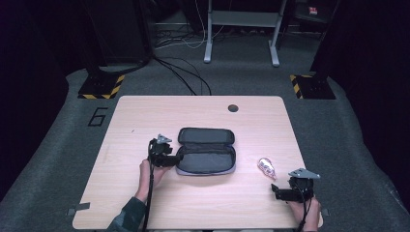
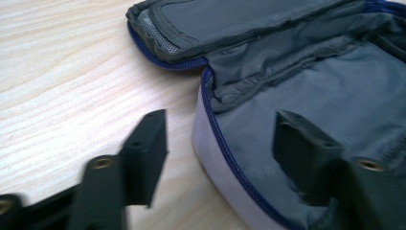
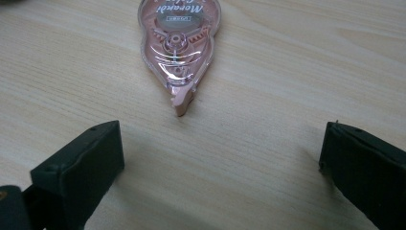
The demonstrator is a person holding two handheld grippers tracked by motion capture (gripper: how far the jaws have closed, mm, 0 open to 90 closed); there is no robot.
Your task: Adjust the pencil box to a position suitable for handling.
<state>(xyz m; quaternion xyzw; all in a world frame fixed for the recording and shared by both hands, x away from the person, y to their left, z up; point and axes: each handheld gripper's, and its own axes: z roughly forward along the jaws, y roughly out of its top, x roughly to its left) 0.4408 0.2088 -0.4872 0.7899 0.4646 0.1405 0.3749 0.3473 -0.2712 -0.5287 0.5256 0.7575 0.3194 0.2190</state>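
A grey zip case [image 1: 208, 154] lies unzipped and flat in the middle of the wooden table [image 1: 145, 116], its blue zip running round the rim. My left gripper [image 1: 176, 157] is at the case's left end. Seen from the left gripper view, the left gripper [image 2: 222, 158] is open and straddles the rim of the case [image 2: 306, 81], one jaw over the table, the other over the grey lining. A pink correction tape roller [image 1: 266, 166] lies right of the case. My right gripper [image 1: 275, 189] sits low near the front right corner. The right gripper [image 3: 220, 158] is open, the roller [image 3: 179, 43] just ahead of its jaws.
A dark round cable hole [image 1: 233, 108] sits near the table's far edge. On the grey floor behind the table are black cables [image 1: 186, 72], a metal frame [image 1: 241, 34] and two stand bases [image 1: 101, 86] with yellow-black stripes.
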